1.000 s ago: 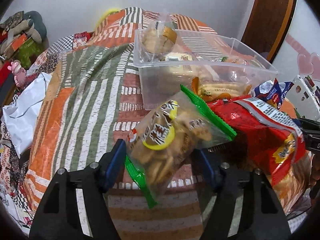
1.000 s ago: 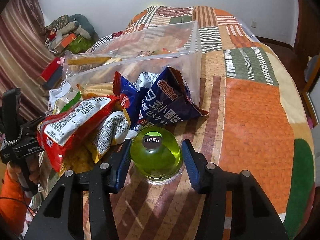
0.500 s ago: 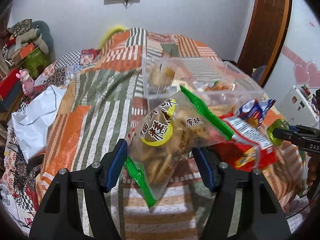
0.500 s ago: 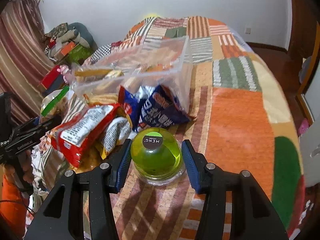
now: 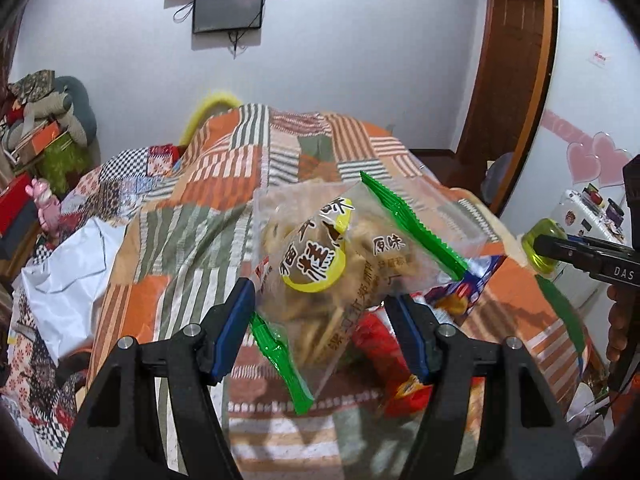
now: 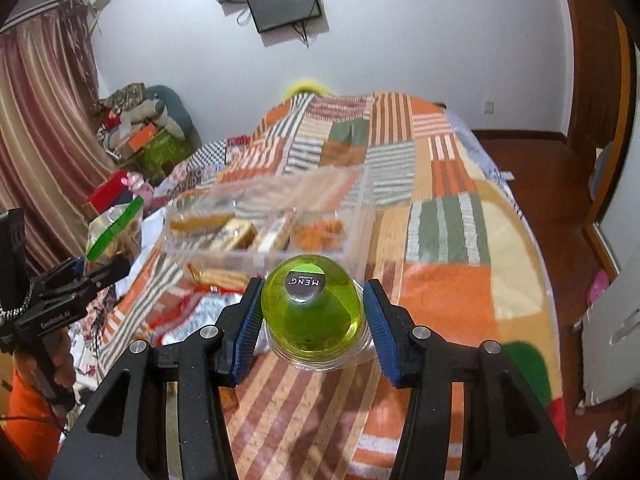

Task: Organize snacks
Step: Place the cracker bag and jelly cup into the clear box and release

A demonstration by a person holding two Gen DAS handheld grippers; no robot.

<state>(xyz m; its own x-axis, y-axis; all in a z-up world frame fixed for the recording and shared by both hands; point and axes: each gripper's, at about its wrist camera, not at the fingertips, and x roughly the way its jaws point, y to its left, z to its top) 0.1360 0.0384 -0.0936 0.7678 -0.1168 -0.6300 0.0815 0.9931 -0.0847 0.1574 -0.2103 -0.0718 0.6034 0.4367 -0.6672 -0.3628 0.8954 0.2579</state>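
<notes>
Blue-padded fingers of the left gripper (image 5: 322, 320) pinch a clear plastic bag of pale biscuits with green crimped ends and a yellow label (image 5: 332, 264), holding it tilted and raised above the patchwork quilt of orange, green and striped squares (image 5: 192, 216). Below the bag lie a red snack packet (image 5: 380, 340) and a blue foil packet (image 5: 476, 276), both partly hidden by it.

Between the fingers of the right gripper (image 6: 312, 320) sits a domed green jelly cup with a black round label (image 6: 314, 312); the left pad touches its side and the right pad sits at its rim, so it is held. Just beyond it stands a clear rectangular plastic bin (image 6: 360, 216) on the quilt, with several wrapped snacks inside, blurred. On the wall behind hangs a dark screen (image 6: 284, 2).
</notes>
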